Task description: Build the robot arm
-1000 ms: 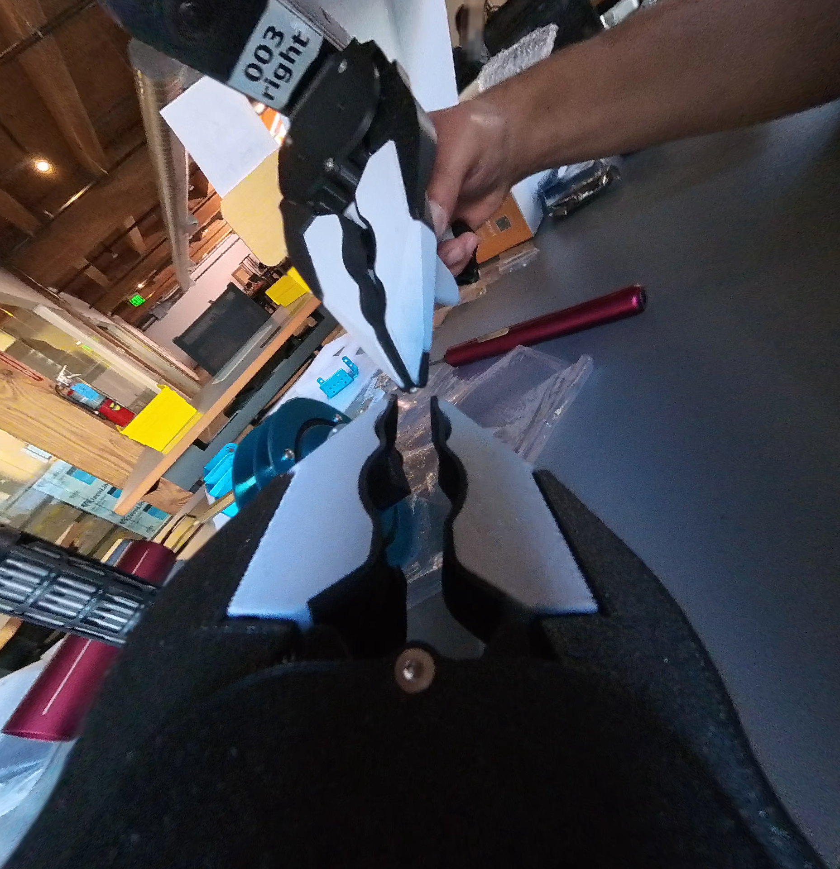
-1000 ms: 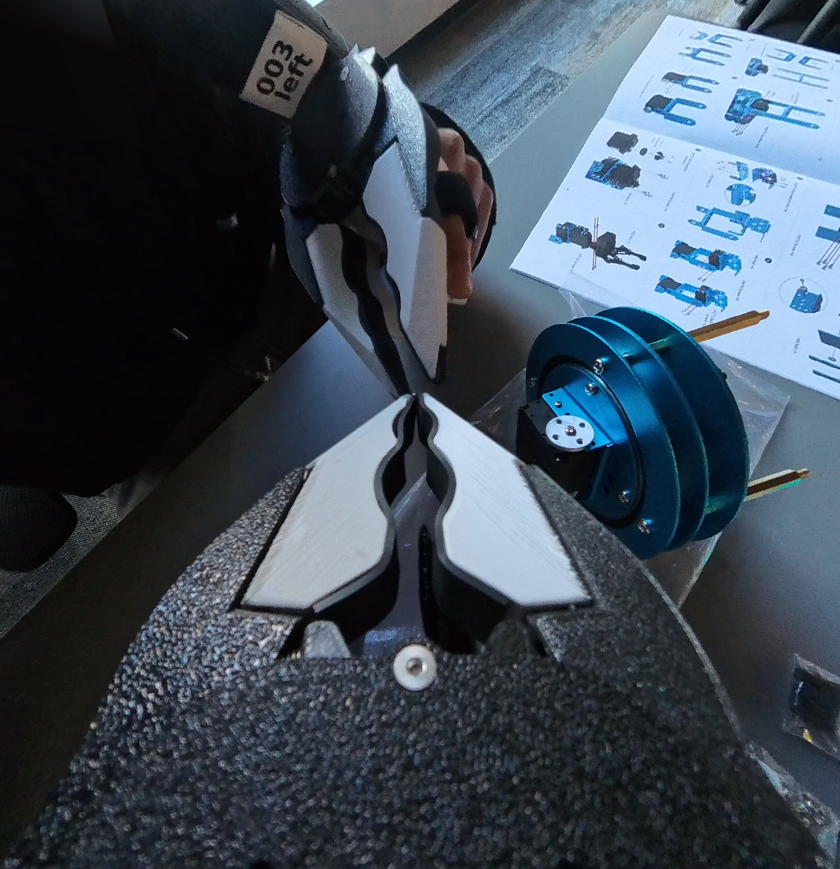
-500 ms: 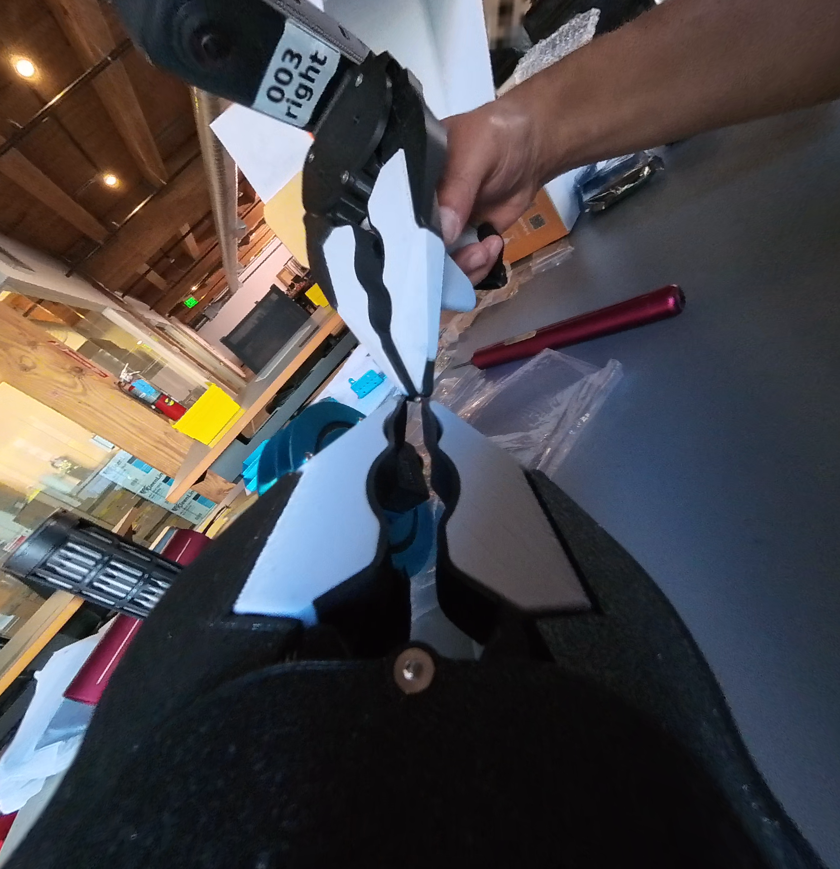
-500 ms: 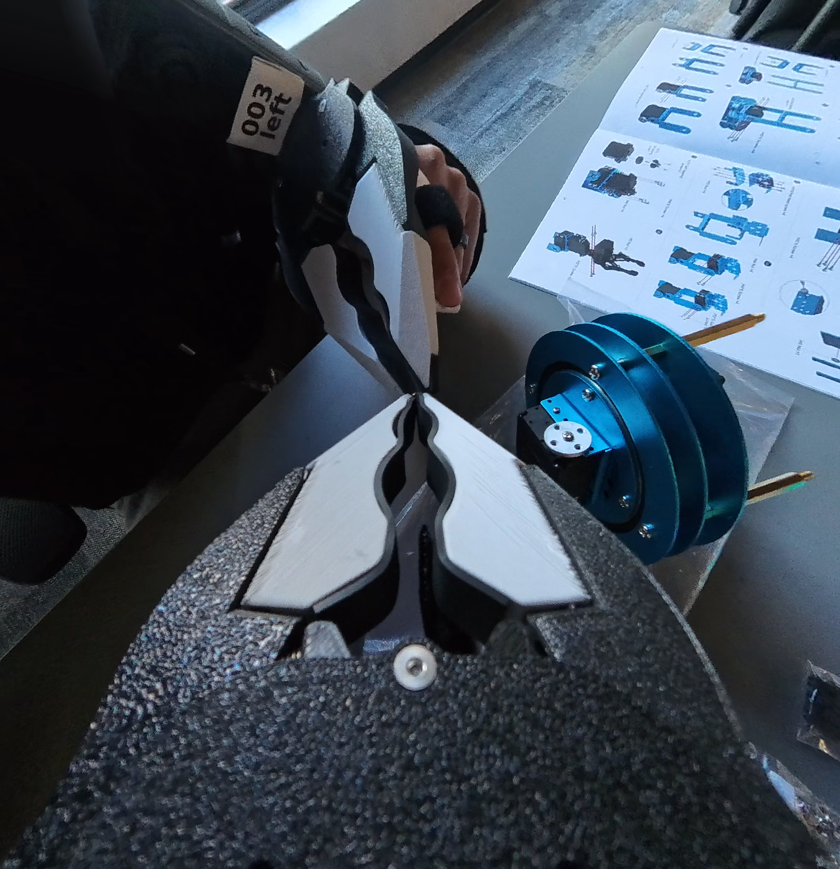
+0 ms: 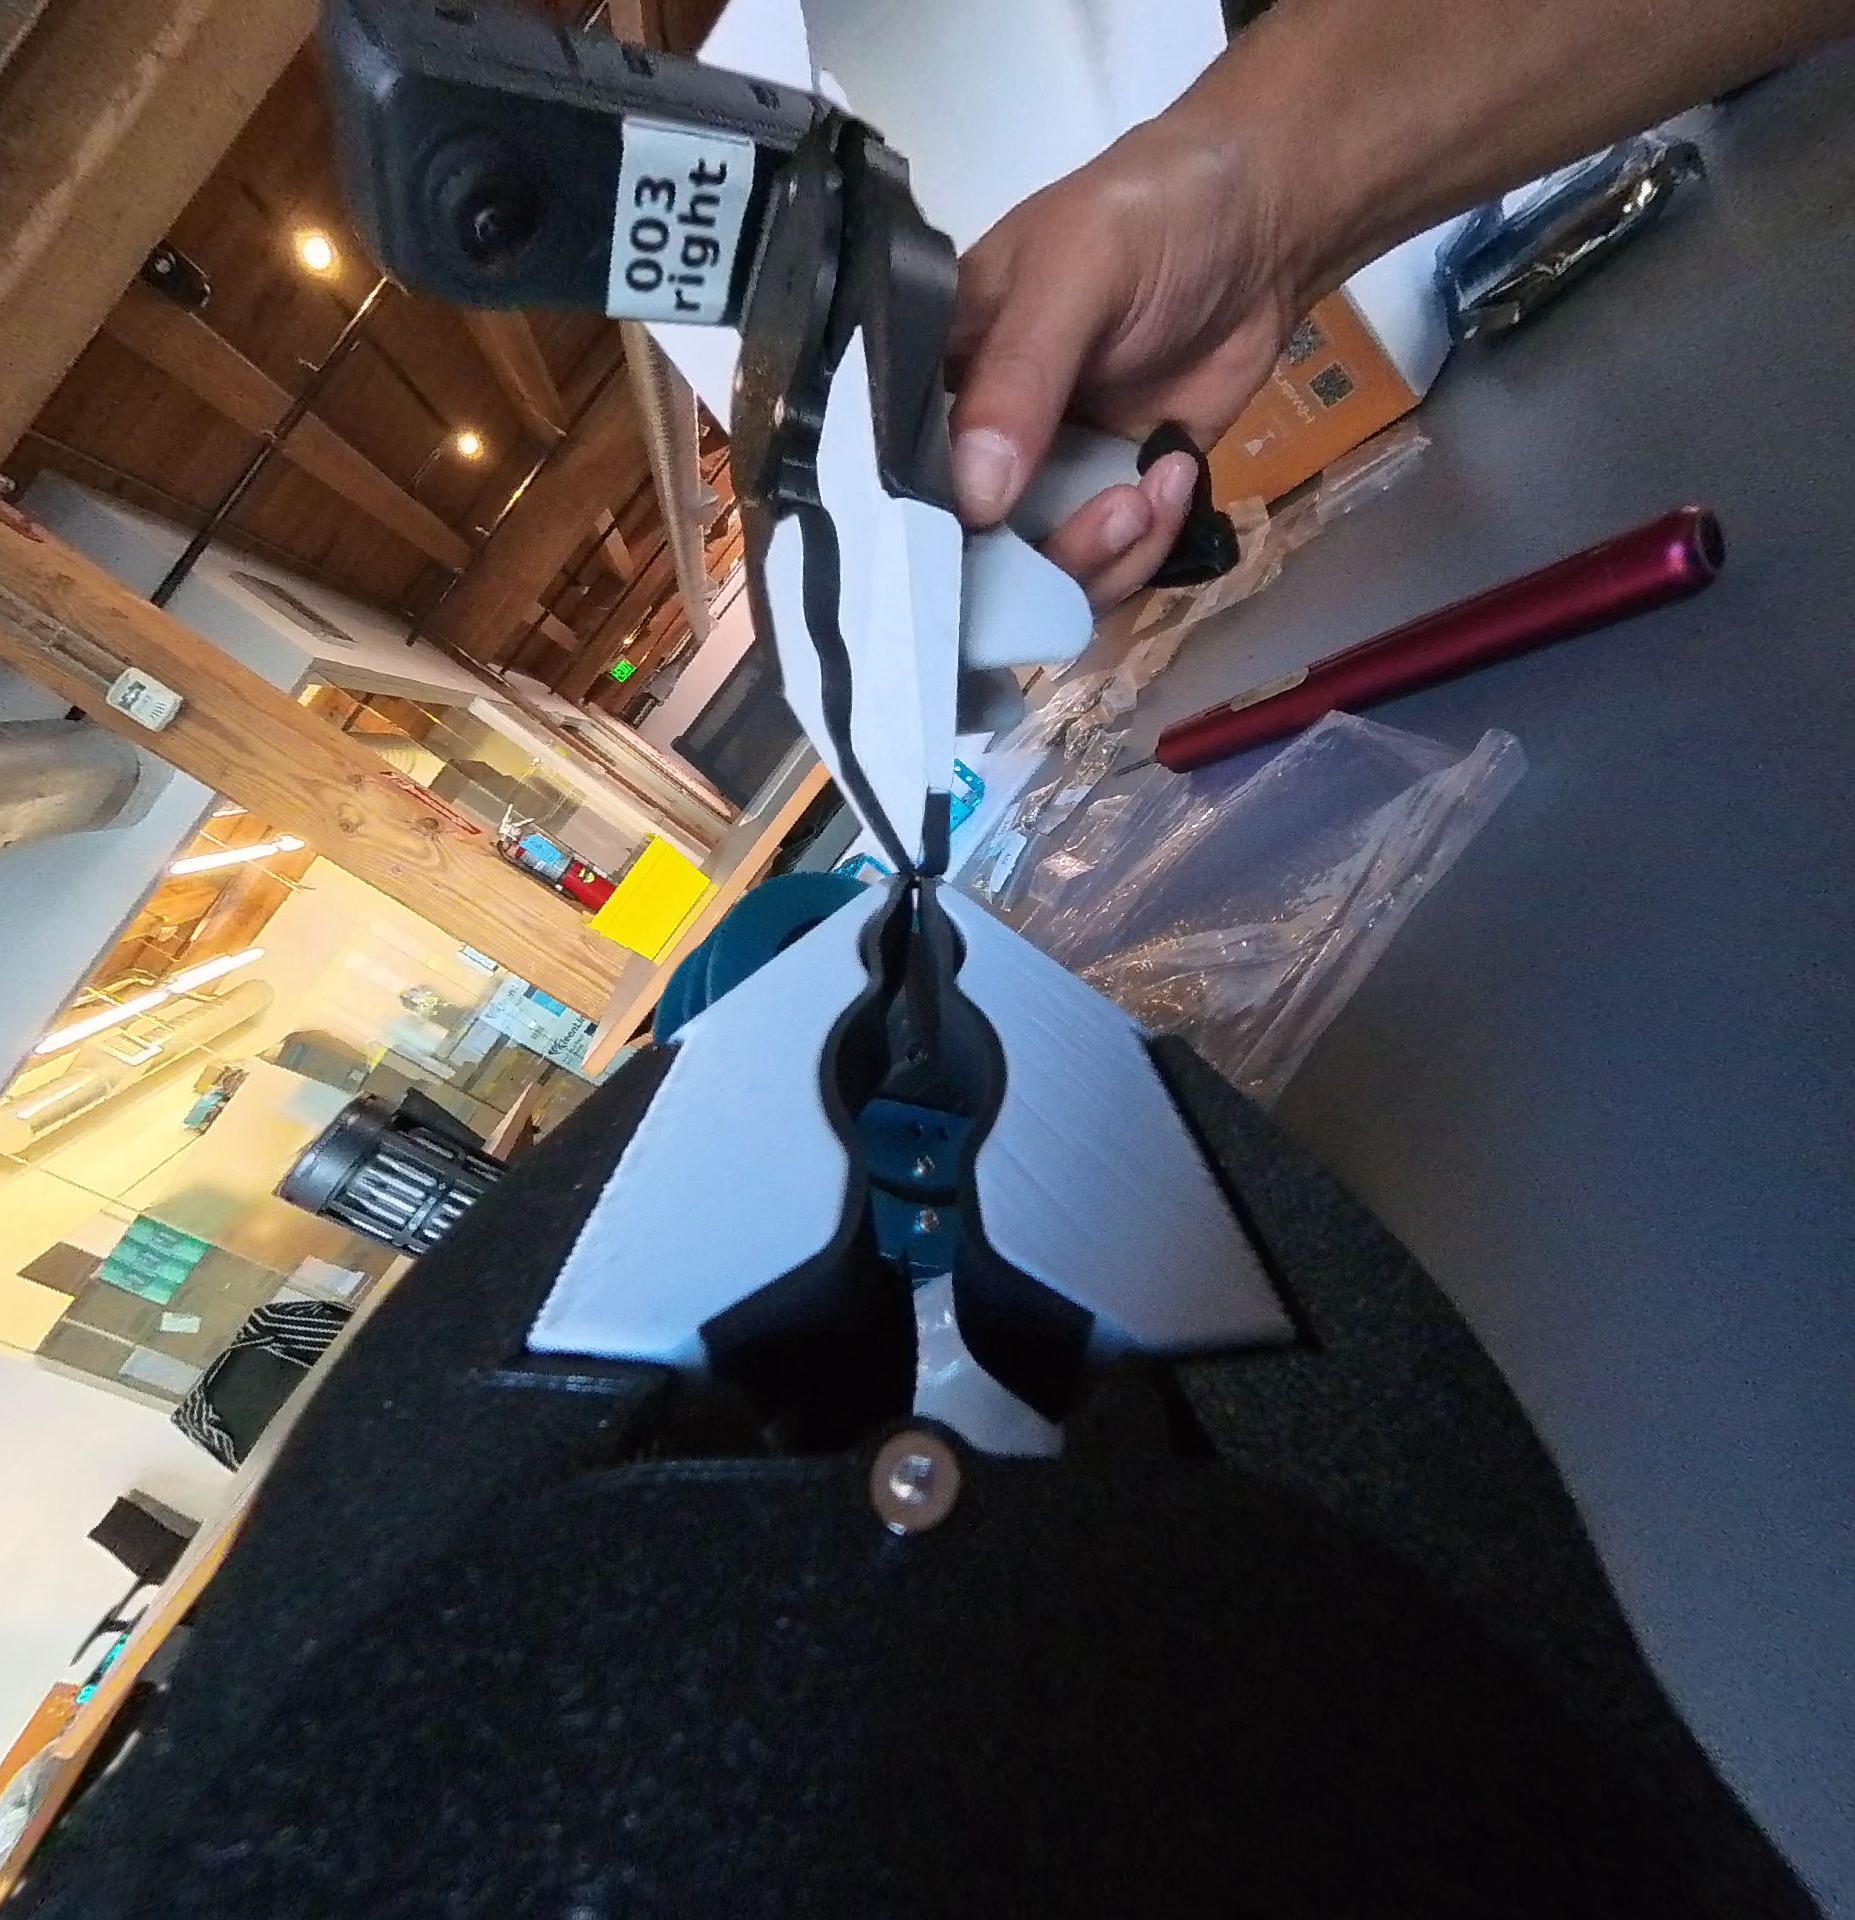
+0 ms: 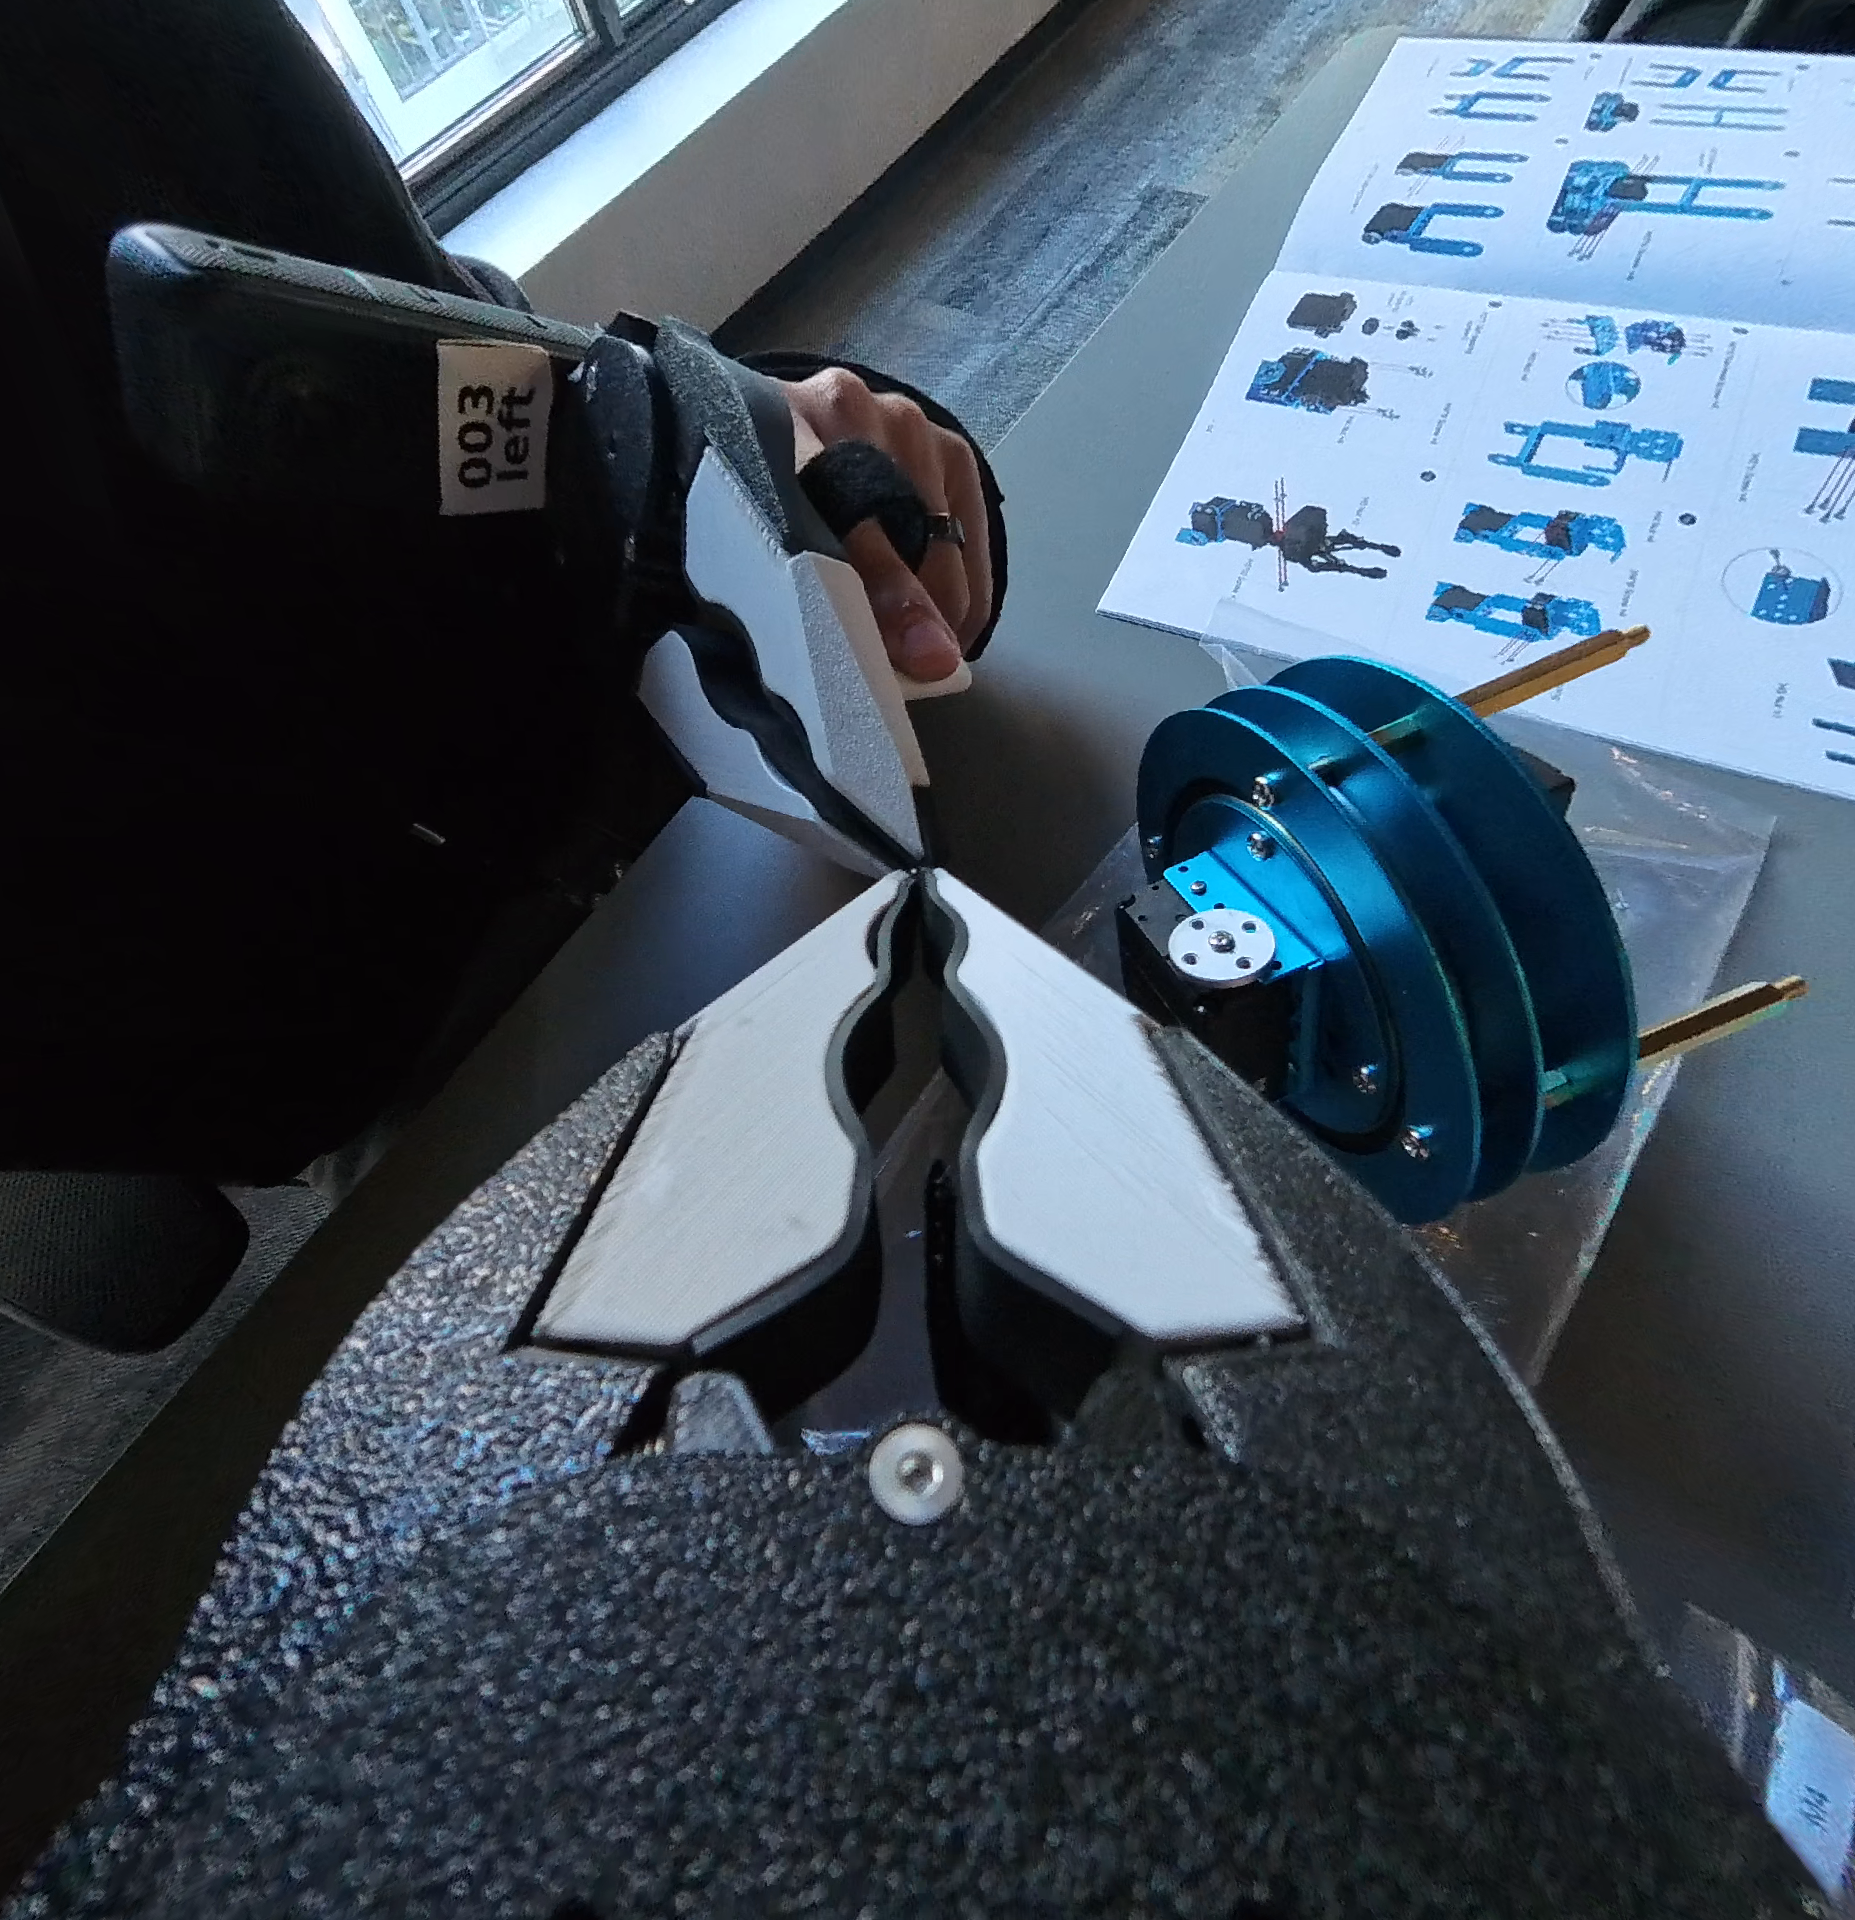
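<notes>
In the left wrist view my left gripper [image 5: 918, 899] is shut, its white fingers closed tip to tip above the dark grey table [image 5: 1650, 1091]. The right gripper [image 5: 923, 857], held by a bare hand [image 5: 1120, 270], comes down from above, also shut, and its tip meets mine. In the right wrist view my right gripper [image 6: 918, 883] is shut and the left gripper [image 6: 907, 852] touches it at the tip. Whether something tiny is pinched between the tips I cannot tell. A blue metal disc assembly [image 6: 1422, 935] with a black servo lies just right of the tips.
A red screwdriver [image 5: 1442, 644] and a clear plastic bag [image 5: 1266, 862] lie on the table beyond the tips. An open instruction booklet [image 6: 1577, 364] lies behind the disc assembly, which has brass standoffs [image 6: 1557, 665]. An orange box [image 5: 1307, 416] stands further back. A black bit holder [image 5: 383, 1184] is at the left. The tips of both grippers are at nearly the same place. The red screwdriver [image 5: 1442, 644] is about 15 cm from both grippers' fingertips.
My left gripper's fingers have closed from a small gap to shut. The two grippers have come together until their tips touch. The left gripper has tilted in the right wrist view.
</notes>
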`<state>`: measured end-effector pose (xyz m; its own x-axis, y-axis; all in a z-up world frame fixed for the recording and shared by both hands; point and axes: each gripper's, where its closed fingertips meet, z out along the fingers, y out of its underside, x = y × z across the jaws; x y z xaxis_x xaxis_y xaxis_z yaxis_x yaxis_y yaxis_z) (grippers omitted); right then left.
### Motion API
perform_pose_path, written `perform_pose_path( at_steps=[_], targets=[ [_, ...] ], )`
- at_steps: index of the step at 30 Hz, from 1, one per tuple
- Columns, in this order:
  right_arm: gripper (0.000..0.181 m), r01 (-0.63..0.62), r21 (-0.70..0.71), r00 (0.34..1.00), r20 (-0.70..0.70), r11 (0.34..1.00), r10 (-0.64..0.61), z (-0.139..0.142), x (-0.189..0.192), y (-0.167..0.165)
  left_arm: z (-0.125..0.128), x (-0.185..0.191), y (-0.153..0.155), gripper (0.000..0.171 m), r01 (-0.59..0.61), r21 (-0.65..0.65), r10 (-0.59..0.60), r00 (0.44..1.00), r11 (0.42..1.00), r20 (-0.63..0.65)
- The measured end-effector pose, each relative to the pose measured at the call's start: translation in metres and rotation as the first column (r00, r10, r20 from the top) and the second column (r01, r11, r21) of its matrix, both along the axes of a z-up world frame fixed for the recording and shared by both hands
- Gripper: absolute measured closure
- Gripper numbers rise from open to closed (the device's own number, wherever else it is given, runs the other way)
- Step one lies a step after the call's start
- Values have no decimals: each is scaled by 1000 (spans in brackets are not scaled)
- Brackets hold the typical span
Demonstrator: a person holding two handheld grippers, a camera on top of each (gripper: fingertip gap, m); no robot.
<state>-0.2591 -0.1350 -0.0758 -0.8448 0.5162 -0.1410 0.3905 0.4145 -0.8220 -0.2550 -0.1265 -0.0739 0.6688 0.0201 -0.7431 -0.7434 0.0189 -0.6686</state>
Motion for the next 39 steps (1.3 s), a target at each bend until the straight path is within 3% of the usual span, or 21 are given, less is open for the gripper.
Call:
perform_pose_path(
  at_steps=[14, 19, 23, 26, 30, 39],
  targets=[
    [181, 23, -30, 1000, -2, 999, -23, 3, -4, 5, 3, -6, -3, 171, 12, 17, -12, 1000, 1000, 15],
    [179, 174, 37, 975, -149, 984, -167, 5, -27, 34, 4, -41, 0, 171, -78, -31, 77, 997, 997, -23],
    [150, 252, 37, 924, -305, 967, -229, 11, -37, 44, 5, -55, 8, 171, -118, -63, 113, 990, 991, -89],
    [112, 291, 74, 917, -308, 954, -255, 4, -40, 56, 2, -54, 14, 171, -123, -87, 113, 987, 989, -111],
    [86, 321, 179, 918, -302, 930, -259, -21, -49, 70, -7, -52, 18, 171, -142, -108, 131, 986, 984, -104],
    [89, 388, 277, 880, -394, 879, -265, -38, -69, 63, -20, -59, 27, 171, -265, -159, 252, 963, 951, -96]
  ],
)
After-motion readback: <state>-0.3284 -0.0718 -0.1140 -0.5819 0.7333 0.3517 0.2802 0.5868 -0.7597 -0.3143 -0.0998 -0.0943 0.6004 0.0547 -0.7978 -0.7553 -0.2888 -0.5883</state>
